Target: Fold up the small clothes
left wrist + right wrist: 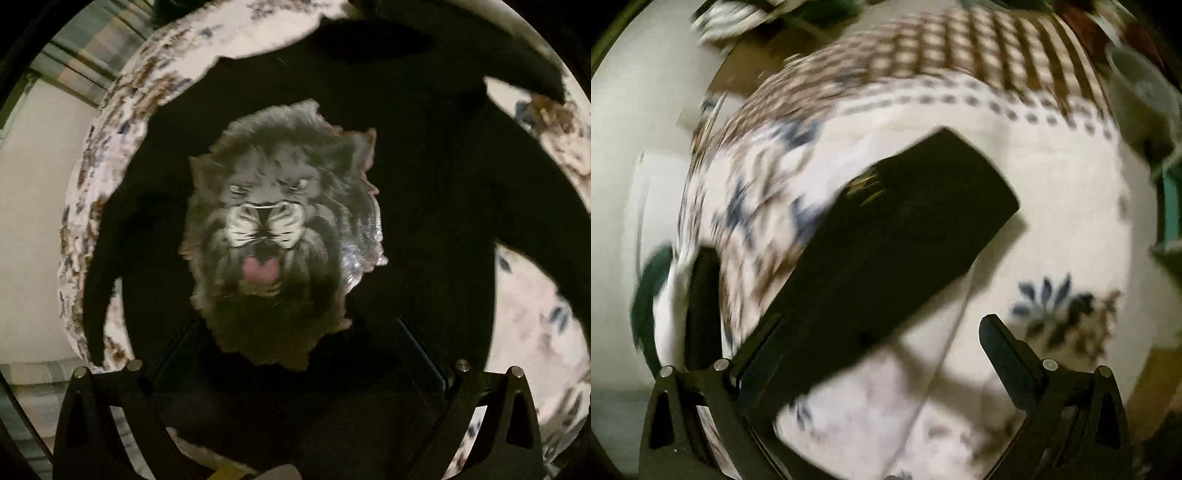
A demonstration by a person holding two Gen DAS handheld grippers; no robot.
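One black shirt [424, 206] spread flat on floral cloth [524, 321], lion print [280, 236] centre of left wrist view; sleeves reach toward 8 and 4 o'clock. Left gripper [295, 332] fingers dark against shirt, jaw state unclear. Right wrist view, blurred: black sleeve [894, 251] runs from 1 to 7 o'clock across cloth; right gripper [882, 332] jaws spread wide, left finger [757, 347] touching or under sleeve, cannot tell which.

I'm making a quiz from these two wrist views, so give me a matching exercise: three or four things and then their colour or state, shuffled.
Things:
1. lion print
2. black shirt
3. bed cover
4. right gripper

Descriptions:
A. white with blue and brown flowers
B. open, over a black sleeve
C. grey, with a pink tongue
D. spread flat, print side up

Pairs: 1-C, 2-D, 3-A, 4-B
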